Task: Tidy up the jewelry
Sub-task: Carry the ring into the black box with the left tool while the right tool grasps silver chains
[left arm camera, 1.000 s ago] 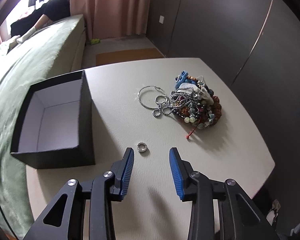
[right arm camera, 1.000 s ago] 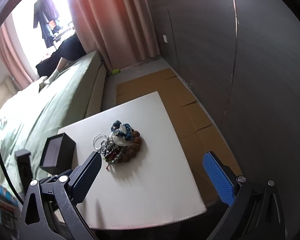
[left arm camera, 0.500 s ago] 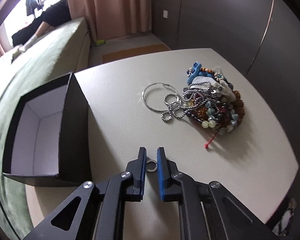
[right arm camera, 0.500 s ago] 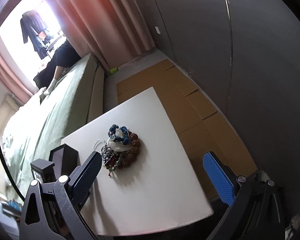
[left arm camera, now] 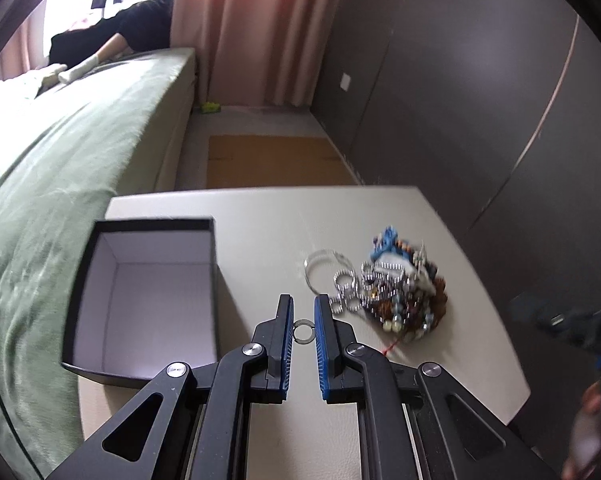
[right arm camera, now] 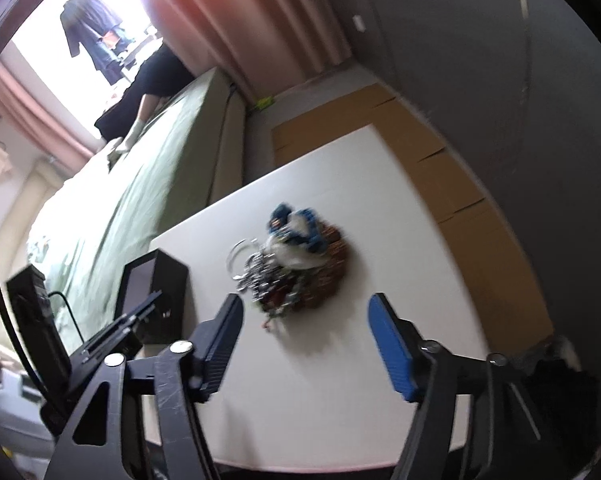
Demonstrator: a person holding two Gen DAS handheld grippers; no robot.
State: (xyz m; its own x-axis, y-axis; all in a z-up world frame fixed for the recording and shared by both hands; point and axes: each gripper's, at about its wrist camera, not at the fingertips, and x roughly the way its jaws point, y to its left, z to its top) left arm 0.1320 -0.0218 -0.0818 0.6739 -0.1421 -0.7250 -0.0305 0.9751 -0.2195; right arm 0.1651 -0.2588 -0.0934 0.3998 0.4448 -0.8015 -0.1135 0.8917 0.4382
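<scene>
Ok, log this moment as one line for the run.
left gripper: shut on small silver ring | right gripper: open above jewelry pile | black box: open, nothing visible inside

white table (left arm camera: pixel 380 216) bears black box (left arm camera: pixel 216 276) and jewelry pile (left arm camera: pixel 396 292).

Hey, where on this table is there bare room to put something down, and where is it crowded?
Bare strip of table between the black box and the jewelry pile, and the near edge under the open right gripper. The box interior looks bare too. It is crowded around the pile. The left gripper holds the ring.
</scene>
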